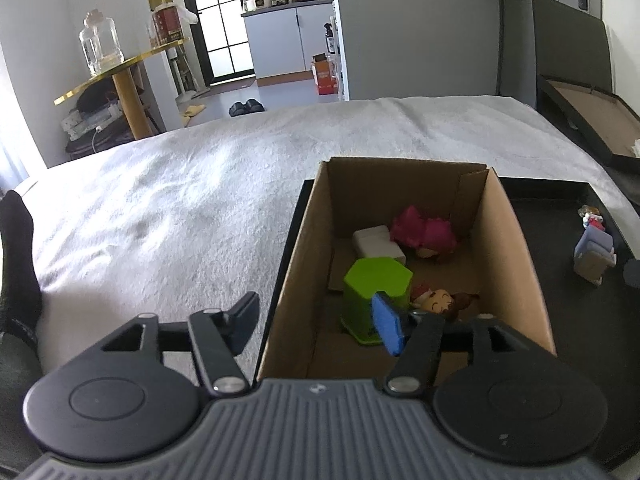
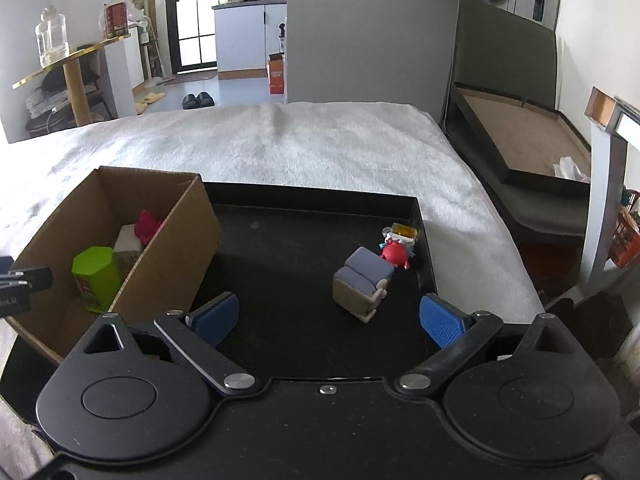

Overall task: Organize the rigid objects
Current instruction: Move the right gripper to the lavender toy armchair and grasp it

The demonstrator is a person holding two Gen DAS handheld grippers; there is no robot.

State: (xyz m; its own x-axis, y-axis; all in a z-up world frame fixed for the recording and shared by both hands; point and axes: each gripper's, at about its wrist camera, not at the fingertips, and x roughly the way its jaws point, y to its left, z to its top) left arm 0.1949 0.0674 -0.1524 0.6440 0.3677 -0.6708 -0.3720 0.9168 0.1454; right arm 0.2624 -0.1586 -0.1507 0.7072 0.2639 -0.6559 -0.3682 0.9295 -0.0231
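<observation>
An open cardboard box [image 1: 516, 280] stands on the left part of a black tray [image 2: 312, 196]. In it lie a green hexagonal container [image 1: 372, 296], a white block [image 1: 376, 242], a pink figure [image 1: 422, 230] and a small doll with brown hair [image 1: 438, 302]. My left gripper [image 1: 316, 324] is open and straddles the box's left wall; its blue right pad [image 1: 386, 328] is inside, beside the doll, touching nothing. My right gripper [image 2: 328, 324] is open wide, low over the tray. Just ahead of it stands a grey-blue toy armchair [image 2: 362, 280]. A red toy [image 2: 394, 254] and a small yellow one [image 2: 404, 232] sit behind.
The tray lies on a bed with a white cover [image 1: 180, 208]. A dark sock [image 1: 16, 264] shows at the left edge. A gold side table [image 2: 72, 56] with a glass jar stands at far left. A dark frame with a brown board [image 2: 516, 136] lies right of the bed.
</observation>
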